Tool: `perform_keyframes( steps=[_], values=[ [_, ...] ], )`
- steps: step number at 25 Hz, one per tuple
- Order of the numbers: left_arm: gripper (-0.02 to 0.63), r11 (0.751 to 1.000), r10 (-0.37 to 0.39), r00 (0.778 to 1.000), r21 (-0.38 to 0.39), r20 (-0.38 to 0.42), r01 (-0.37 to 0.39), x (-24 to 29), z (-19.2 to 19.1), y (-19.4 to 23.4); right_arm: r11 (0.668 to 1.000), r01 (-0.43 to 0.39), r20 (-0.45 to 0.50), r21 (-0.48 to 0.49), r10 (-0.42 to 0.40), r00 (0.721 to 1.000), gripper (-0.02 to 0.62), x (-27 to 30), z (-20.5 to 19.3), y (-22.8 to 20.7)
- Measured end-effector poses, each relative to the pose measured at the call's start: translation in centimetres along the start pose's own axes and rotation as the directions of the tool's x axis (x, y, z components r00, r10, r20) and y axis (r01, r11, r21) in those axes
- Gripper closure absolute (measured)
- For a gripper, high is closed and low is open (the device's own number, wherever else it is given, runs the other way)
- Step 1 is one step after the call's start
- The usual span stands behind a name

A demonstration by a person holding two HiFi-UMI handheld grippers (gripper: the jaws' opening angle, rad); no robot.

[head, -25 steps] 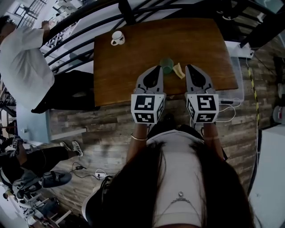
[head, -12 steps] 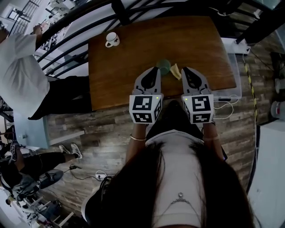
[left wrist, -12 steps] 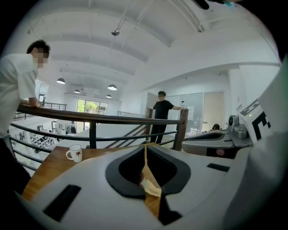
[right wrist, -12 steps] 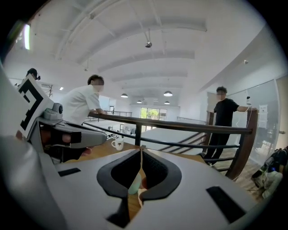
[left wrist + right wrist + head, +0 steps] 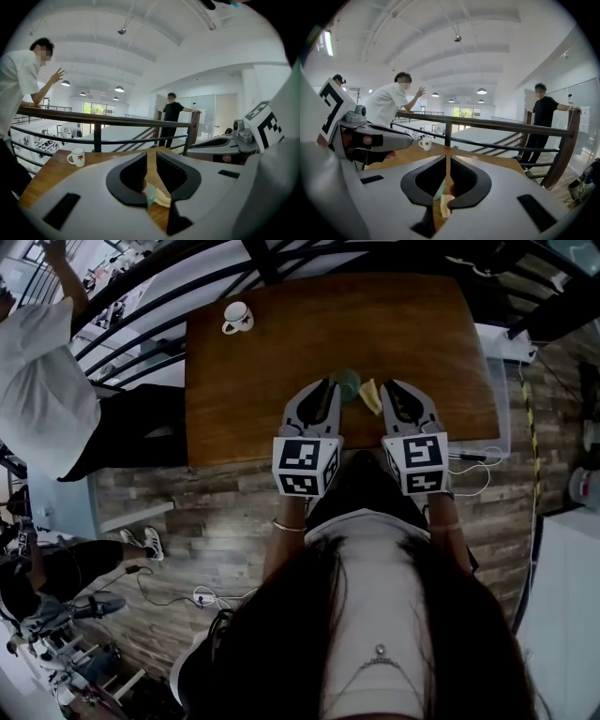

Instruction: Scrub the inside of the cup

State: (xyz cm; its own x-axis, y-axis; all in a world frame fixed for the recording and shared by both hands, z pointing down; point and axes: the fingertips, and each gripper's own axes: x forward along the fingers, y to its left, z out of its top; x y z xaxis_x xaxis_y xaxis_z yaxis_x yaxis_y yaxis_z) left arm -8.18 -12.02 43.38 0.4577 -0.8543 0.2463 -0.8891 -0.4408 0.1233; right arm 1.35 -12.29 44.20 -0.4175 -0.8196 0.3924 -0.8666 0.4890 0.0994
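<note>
A small green cup [image 5: 348, 382] stands on the wooden table [image 5: 281, 362], and a yellow sponge [image 5: 371, 395] lies just to its right. My left gripper [image 5: 328, 388] hovers just short of the cup. Its jaws have just been opening and stand a narrow gap apart with nothing between them. In the left gripper view the cup [image 5: 151, 193] and sponge [image 5: 161, 198] show below the left gripper [image 5: 151, 157]. My right gripper [image 5: 392, 390] is shut and empty, just short of the sponge [image 5: 444, 204], with the cup [image 5: 439, 190] left of it.
A white mug [image 5: 237, 317] stands at the table's far left corner. A black railing [image 5: 98, 123] runs behind the table's far edge. One person [image 5: 42, 371] stands at the railing on the left, another [image 5: 171, 117] beyond it. Cables [image 5: 478, 457] lie by the table's right edge.
Both grippers have sunk a little toward the table and closed in on the cup and sponge. The cup now sits right at the left gripper's tip. The person at the left has raised an arm.
</note>
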Motion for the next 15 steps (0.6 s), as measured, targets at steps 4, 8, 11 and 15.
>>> perform_keyframes(
  steps=[4,8,11,15],
  values=[
    [0.507,1.0,0.002,1.0,-0.007,-0.029,-0.002,1.1,-1.6,-0.1,1.0,-0.027,-0.042,-0.009,0.026,0.999,0.558,1.4,-1.5,-0.4],
    [0.468,1.0,0.017,0.998,-0.002,-0.066,-0.017,1.7,-3.3,0.2,0.998,-0.059,-0.079,-0.008,0.058,0.995,0.557,2.7,-2.7,-0.2],
    [0.422,0.999,0.03,0.996,-0.014,-0.085,-0.031,2.2,-4.6,0.4,0.997,-0.081,-0.109,-0.004,0.08,0.991,0.555,3.4,-3.6,-0.1],
    [0.365,0.999,0.043,0.991,-0.011,-0.126,-0.045,2.7,-6.5,0.7,0.993,-0.118,-0.155,-0.001,0.117,0.981,0.527,4.2,-5.4,0.1]
  ],
)
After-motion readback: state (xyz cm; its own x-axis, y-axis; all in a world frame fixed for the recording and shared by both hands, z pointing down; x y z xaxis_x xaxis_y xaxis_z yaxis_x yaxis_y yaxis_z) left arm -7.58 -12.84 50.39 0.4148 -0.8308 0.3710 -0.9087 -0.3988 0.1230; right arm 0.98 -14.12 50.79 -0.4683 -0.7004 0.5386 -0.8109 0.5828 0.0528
